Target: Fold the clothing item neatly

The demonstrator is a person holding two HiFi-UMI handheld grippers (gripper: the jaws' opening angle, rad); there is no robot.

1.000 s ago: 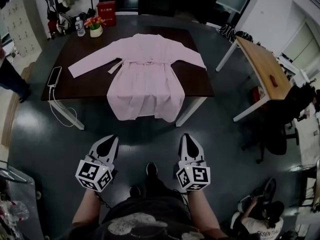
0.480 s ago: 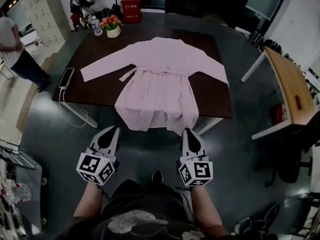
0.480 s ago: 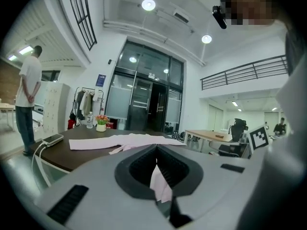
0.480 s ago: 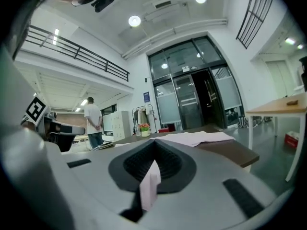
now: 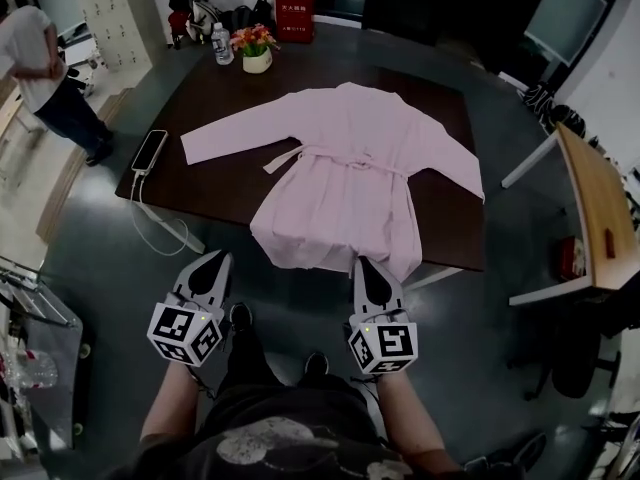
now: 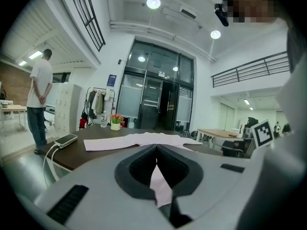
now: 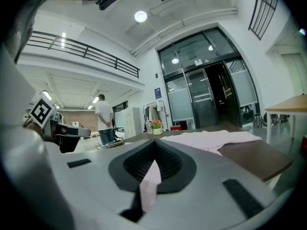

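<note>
Left gripper (image 5: 216, 262) and right gripper (image 5: 366, 266), jaws together and empty, hover lower centre below a pink robe (image 5: 345, 183) on a table (image 5: 225, 93).

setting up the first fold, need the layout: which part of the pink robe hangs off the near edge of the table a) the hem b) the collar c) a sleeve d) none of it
a: the hem of the pink robe droops past the near edge of the dark table, while the rest of it lies flat on the tabletop.
</note>
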